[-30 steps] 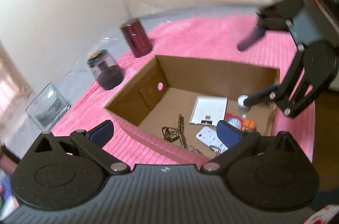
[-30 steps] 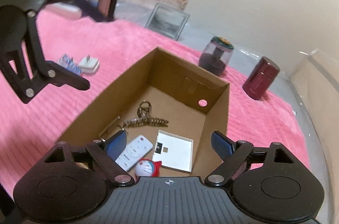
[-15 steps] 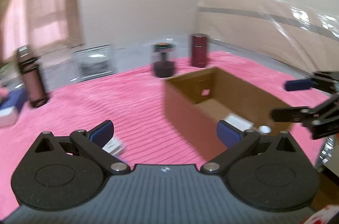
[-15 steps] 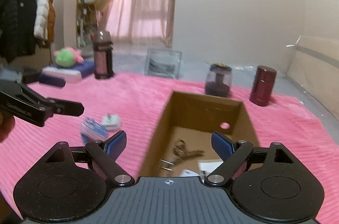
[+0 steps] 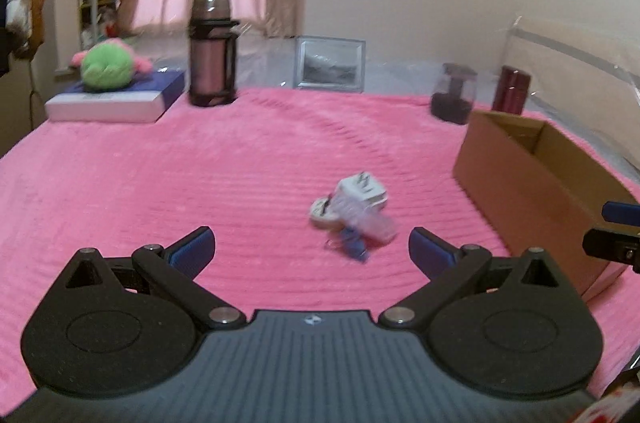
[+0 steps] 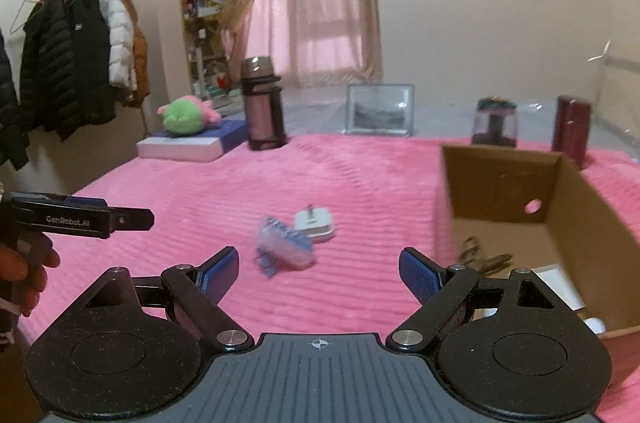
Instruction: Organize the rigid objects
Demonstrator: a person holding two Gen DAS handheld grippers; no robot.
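Note:
A white plug adapter [image 5: 362,189] [image 6: 314,223] and a blurred clear-and-blue small item [image 5: 362,227] [image 6: 282,249] lie together on the pink blanket. My left gripper [image 5: 311,250] is open just short of them, nothing between its blue pads. My right gripper [image 6: 319,267] is open too, with the pair ahead of it. The brown cardboard box [image 5: 520,175] [image 6: 576,191] stands to the right; inside it I see a metal clip [image 6: 480,255] and a white flat item [image 6: 560,283]. The left gripper's finger [image 6: 80,219] shows at the right wrist view's left edge.
At the far edge stand a tall brown thermos [image 5: 211,51], a framed picture [image 5: 330,63], a dark glass jar [image 5: 454,95] and a maroon canister [image 5: 514,95]. A green plush [image 5: 107,64] rests on a white-and-blue box [image 5: 116,97]. Coats [image 6: 76,63] hang left.
Both grippers have swung left, away from over the box, and levelled out. The plug adapter and the small blue item have come into view ahead of each. Both stayed open.

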